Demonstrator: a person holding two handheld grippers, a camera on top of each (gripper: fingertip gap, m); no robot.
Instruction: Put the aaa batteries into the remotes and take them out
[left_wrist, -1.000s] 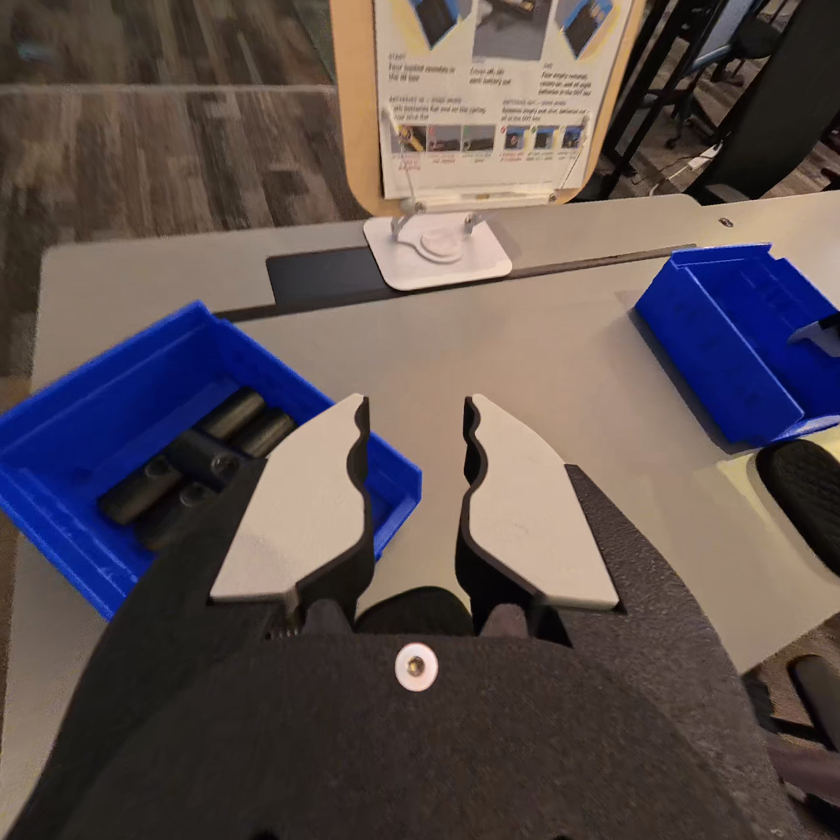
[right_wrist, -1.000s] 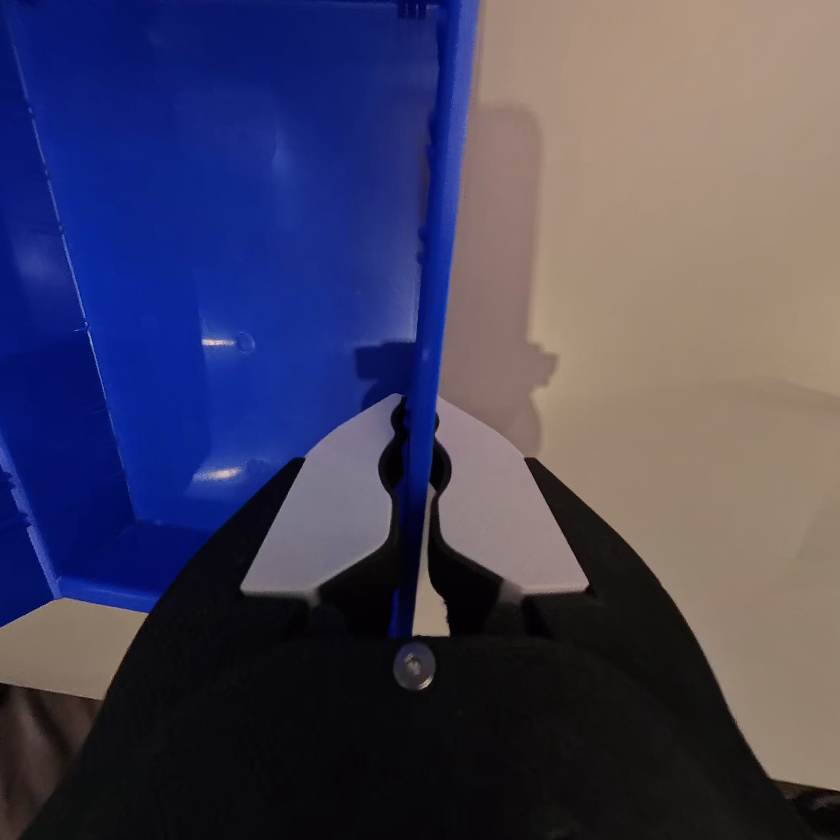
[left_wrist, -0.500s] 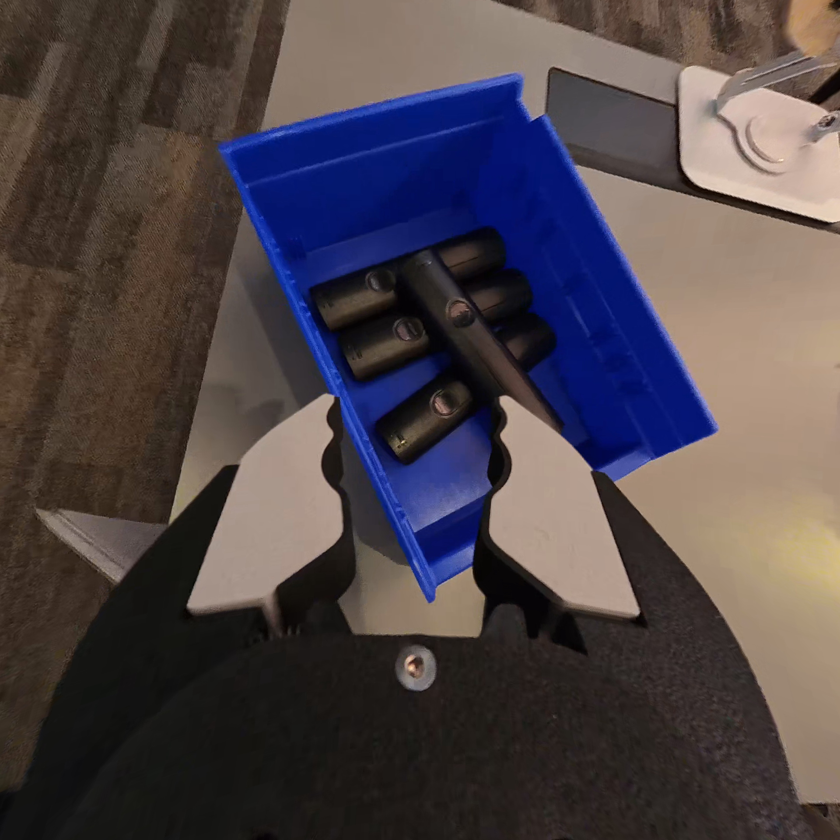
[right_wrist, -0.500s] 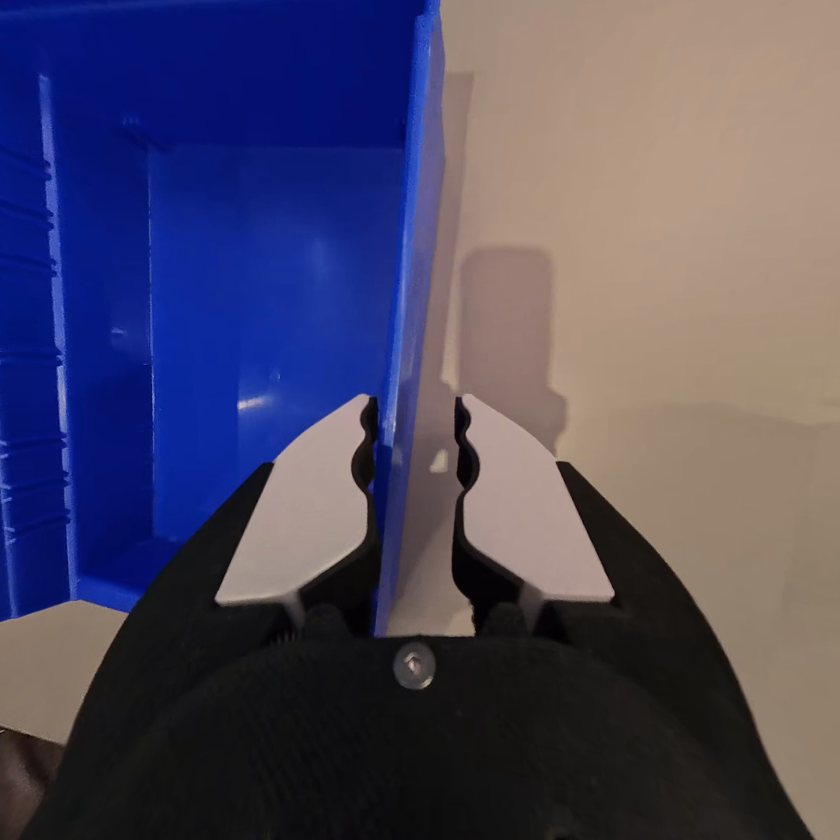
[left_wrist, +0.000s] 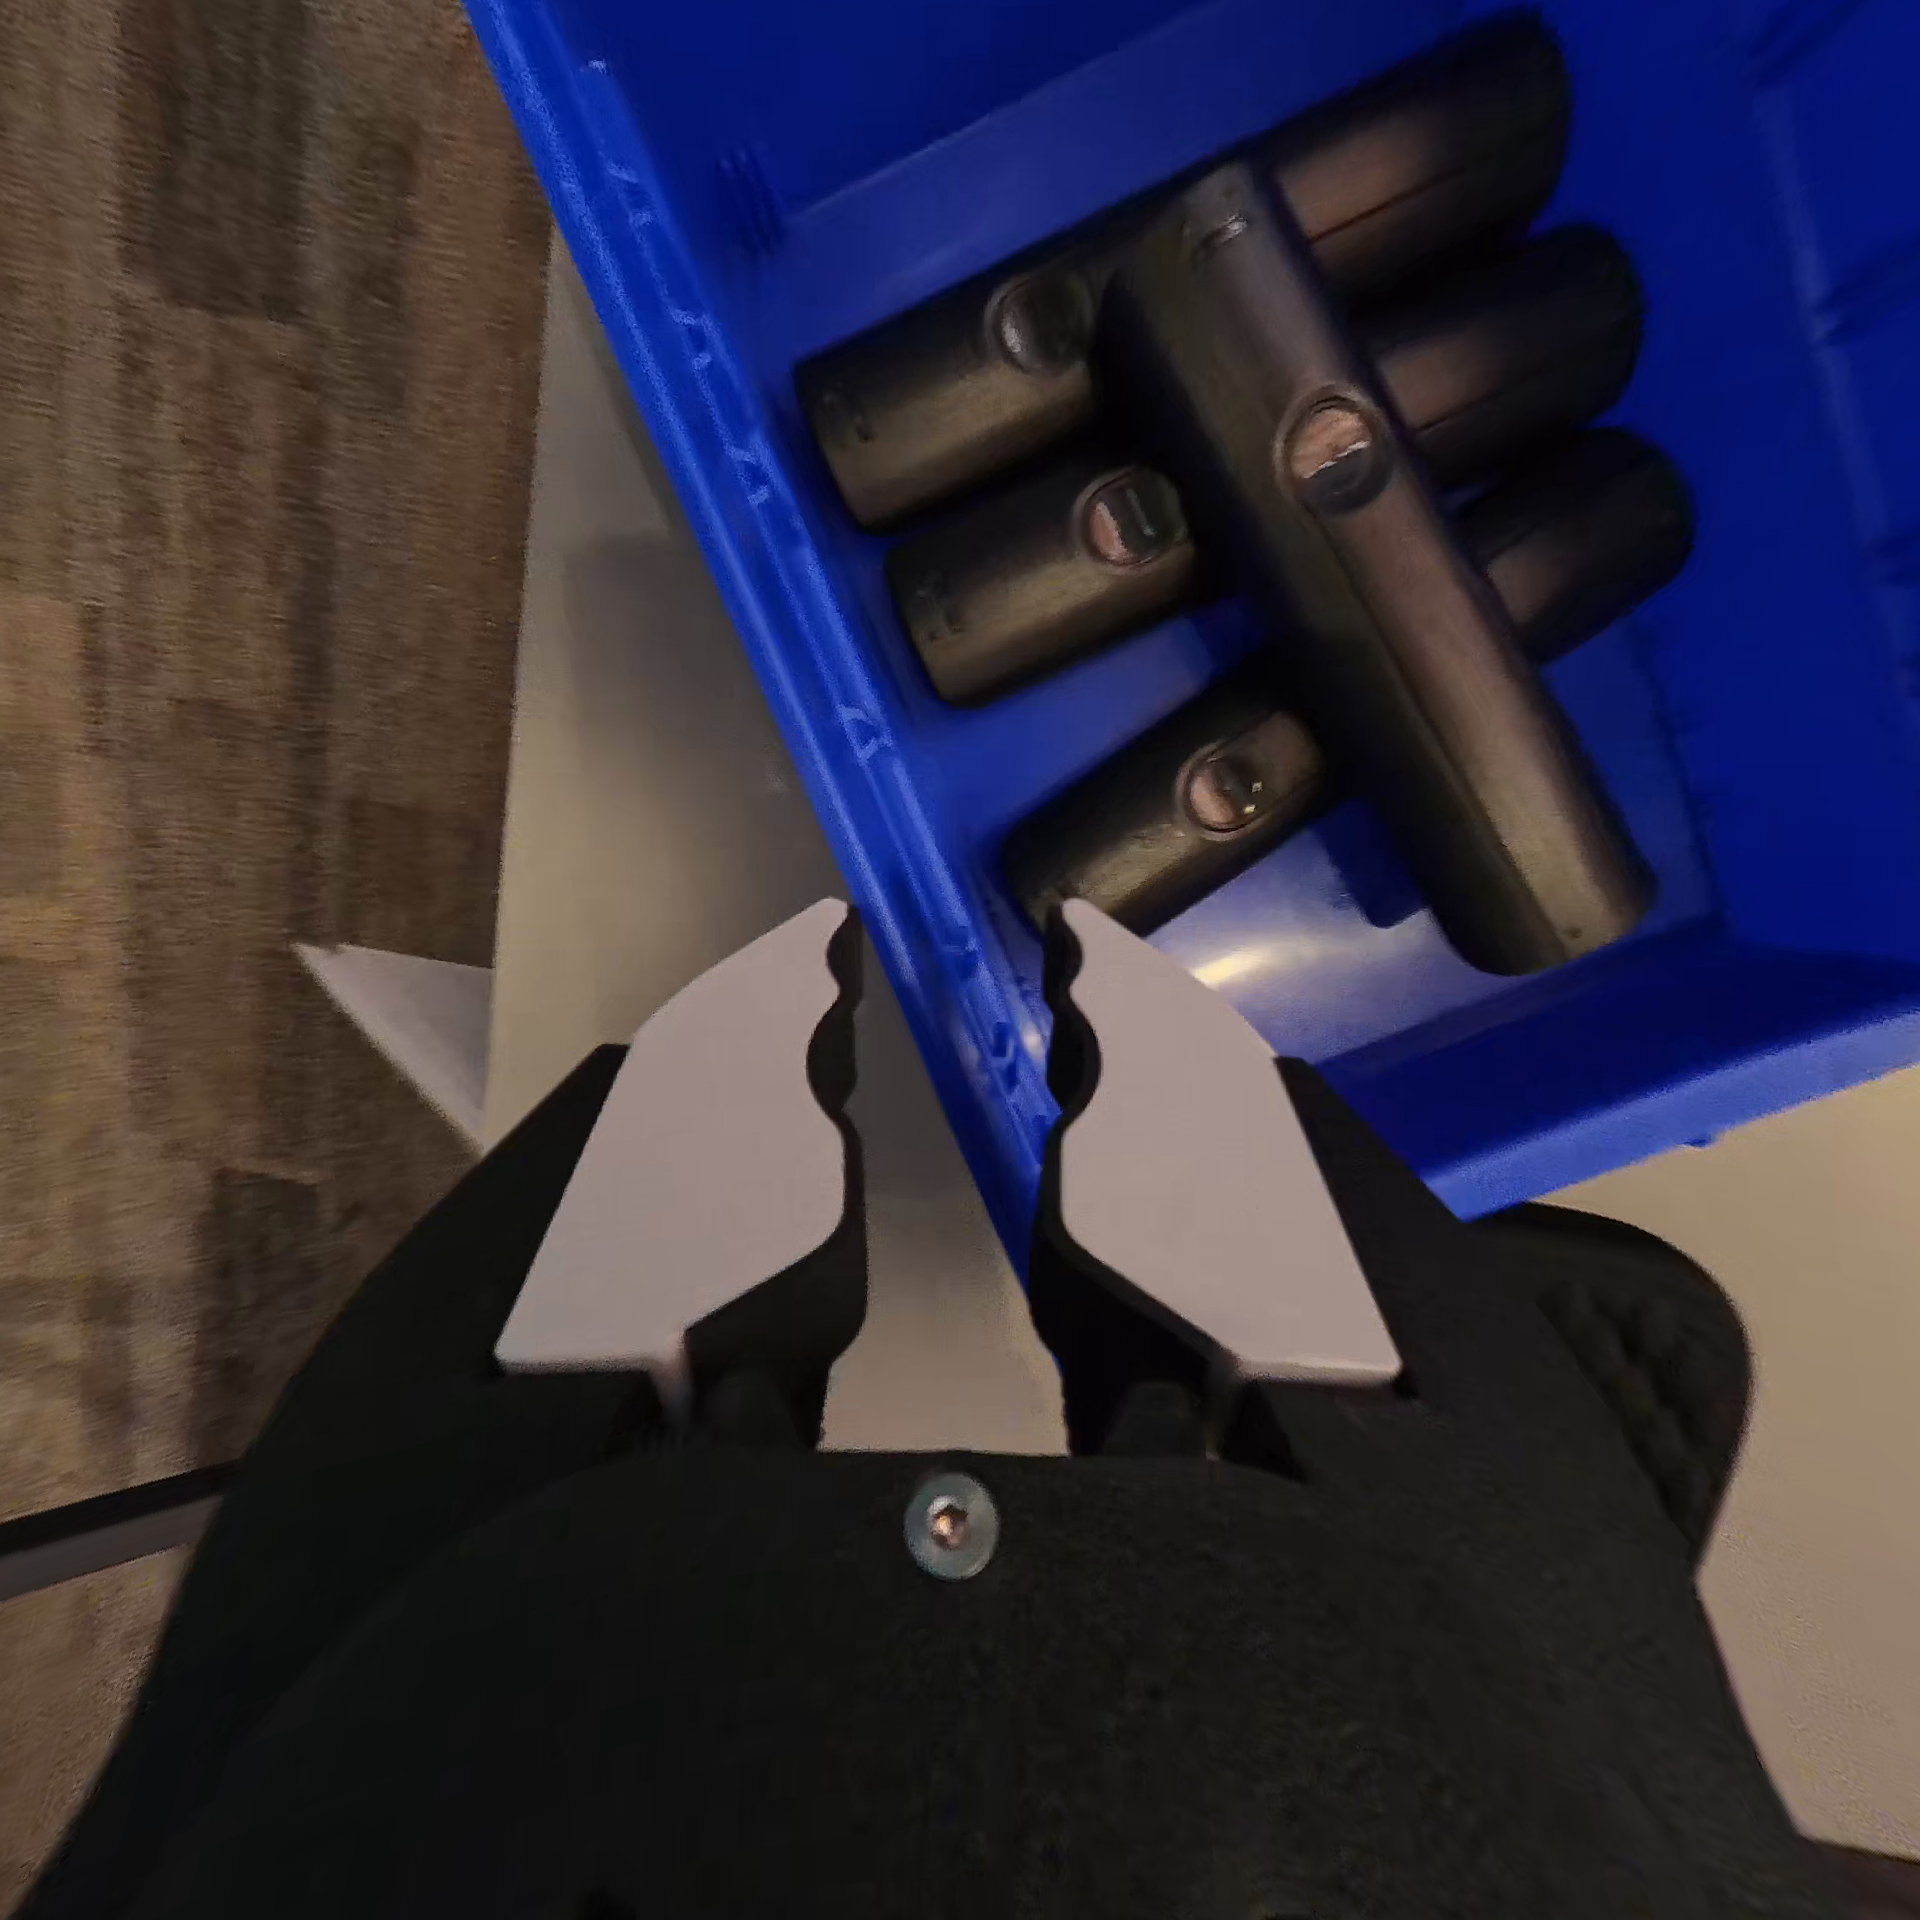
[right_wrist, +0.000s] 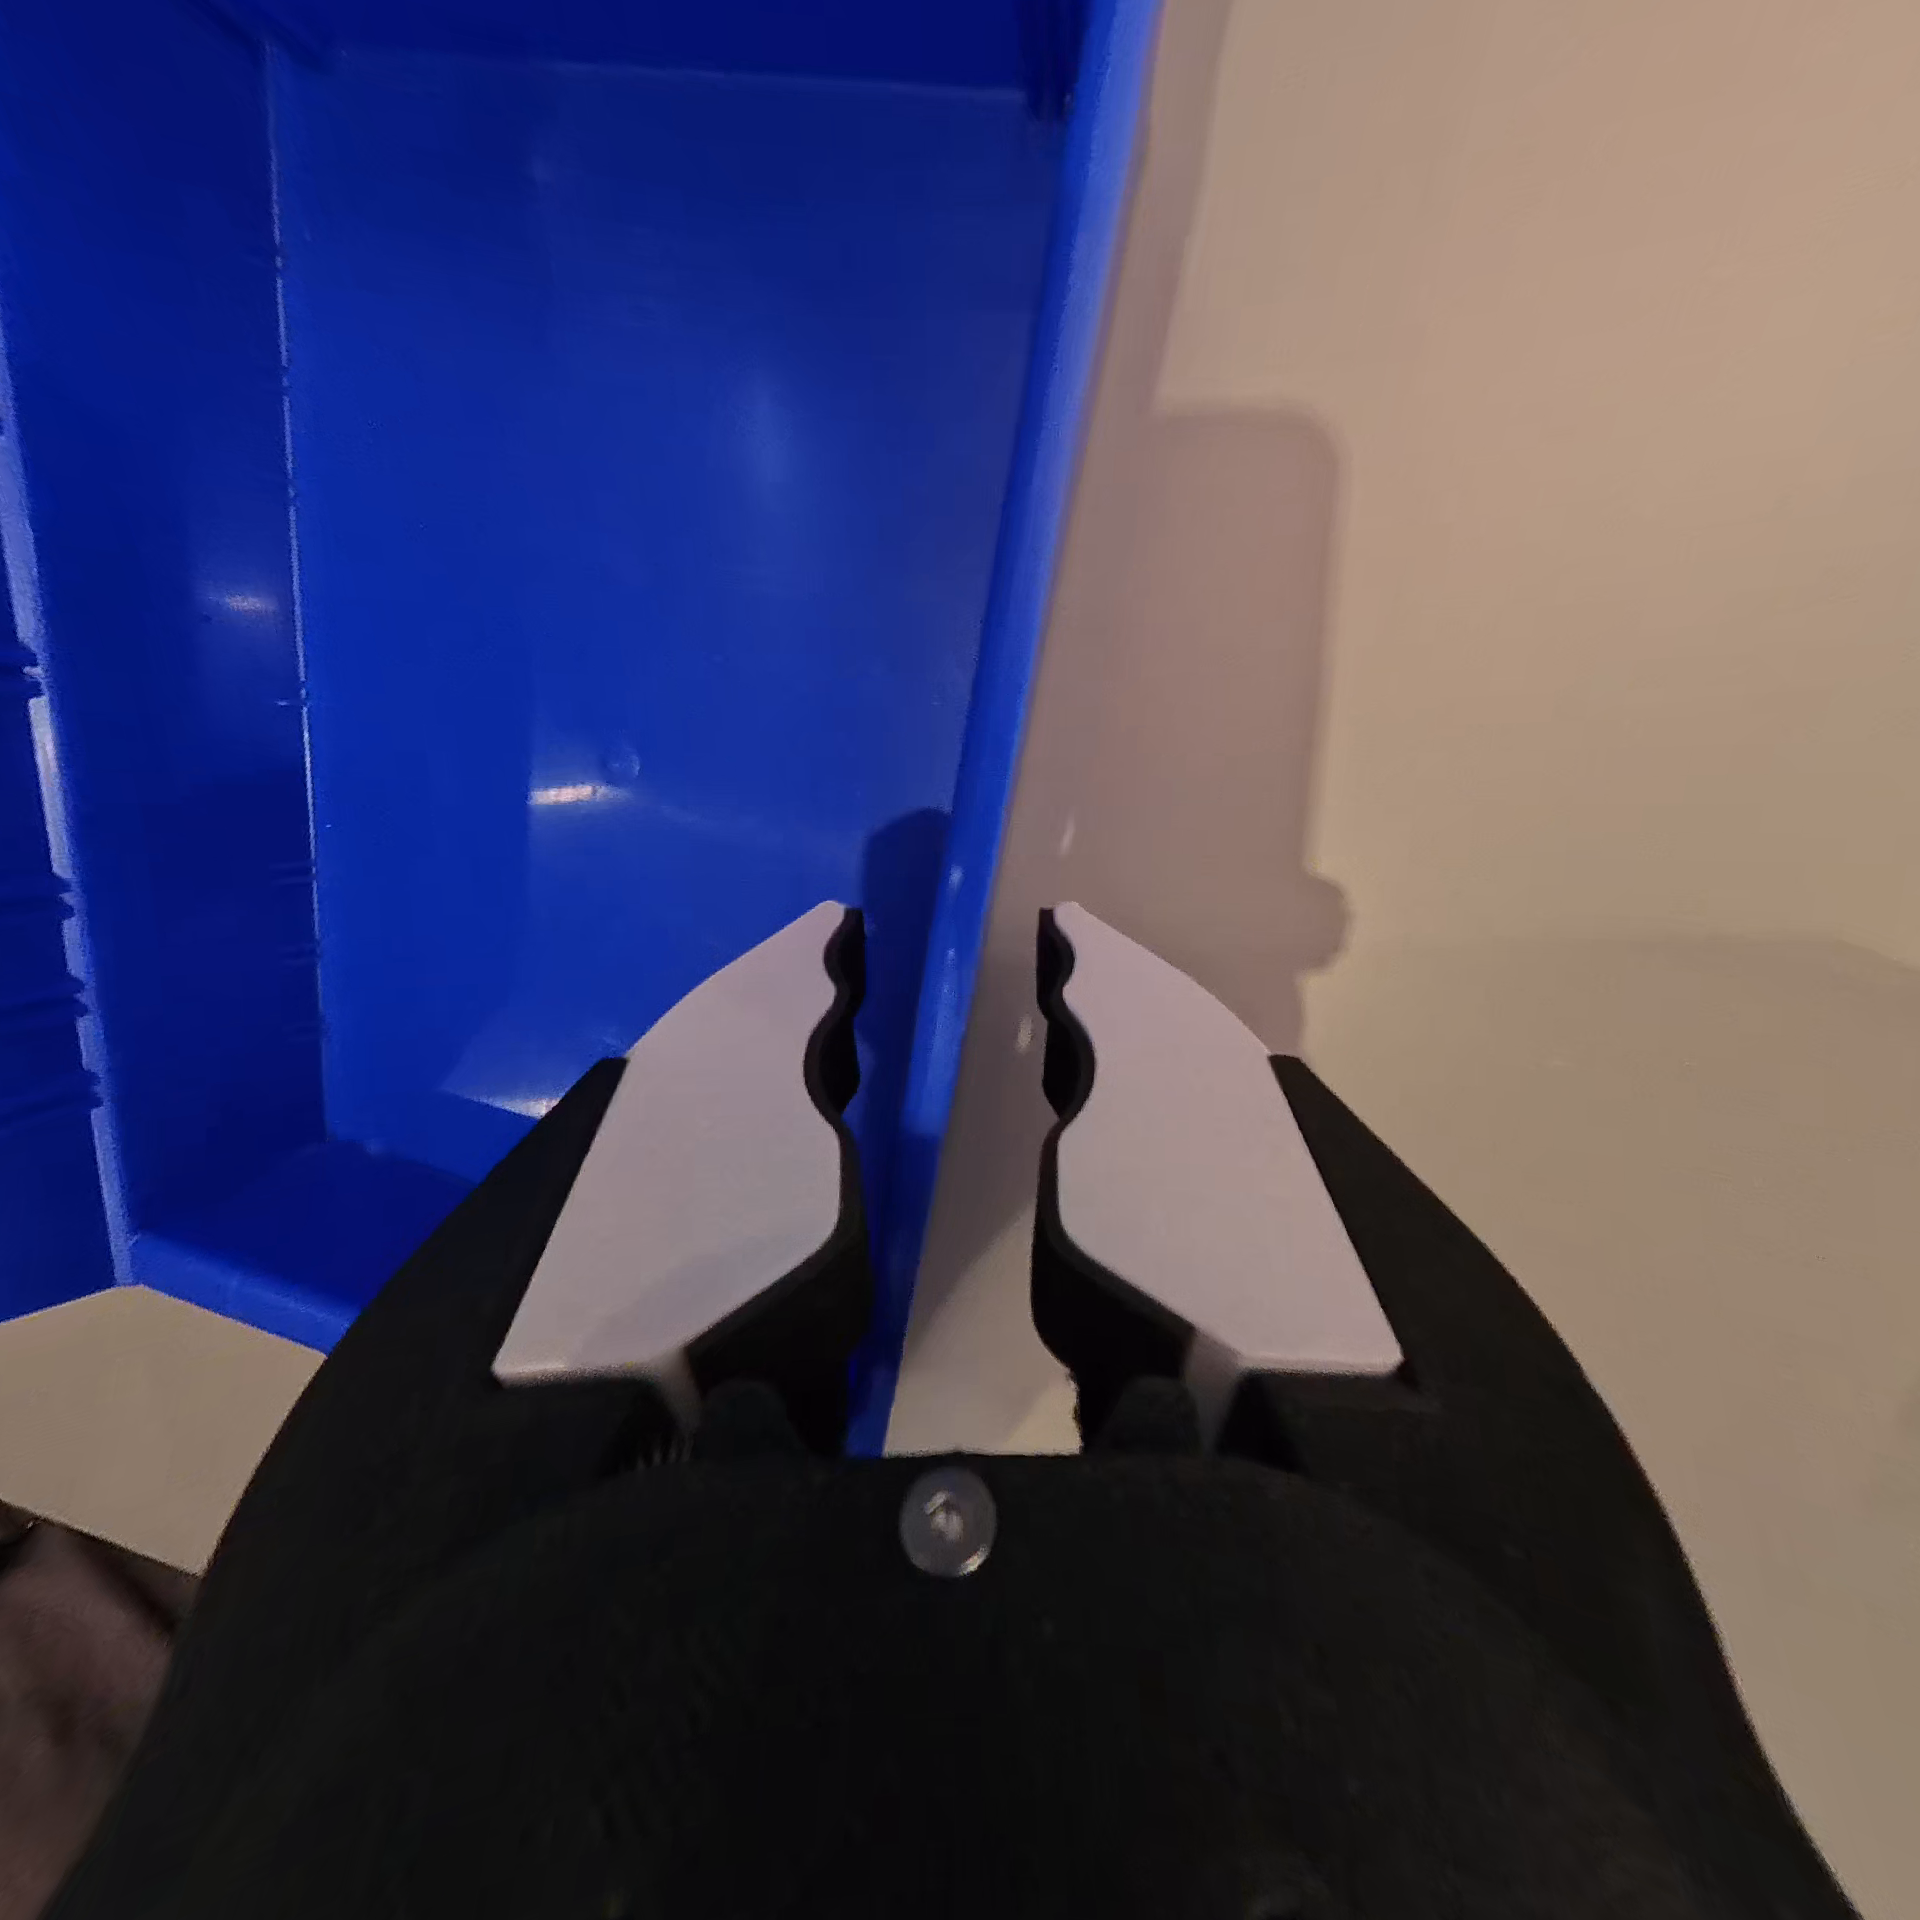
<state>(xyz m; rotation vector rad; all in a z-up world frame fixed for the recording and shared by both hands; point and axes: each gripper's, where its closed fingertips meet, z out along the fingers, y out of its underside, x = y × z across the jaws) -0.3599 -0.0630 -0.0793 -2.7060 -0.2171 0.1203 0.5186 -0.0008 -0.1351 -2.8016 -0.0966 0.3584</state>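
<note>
The left tool (left_wrist: 951, 925) straddles the near left wall of a bin (left_wrist: 914, 883), one finger outside over the desk (left_wrist: 644, 790), the other inside. In that bin three remotes (left_wrist: 1039, 582) lie side by side, and a fourth remote (left_wrist: 1392, 582) lies crosswise on top of them. Left of the desk edge is the floor (left_wrist: 208, 520). The right tool (right_wrist: 951, 920) straddles the right wall of a second bin (right_wrist: 1029, 582); its left finger is inside, its right finger outside above the desk (right_wrist: 1558, 520).
</note>
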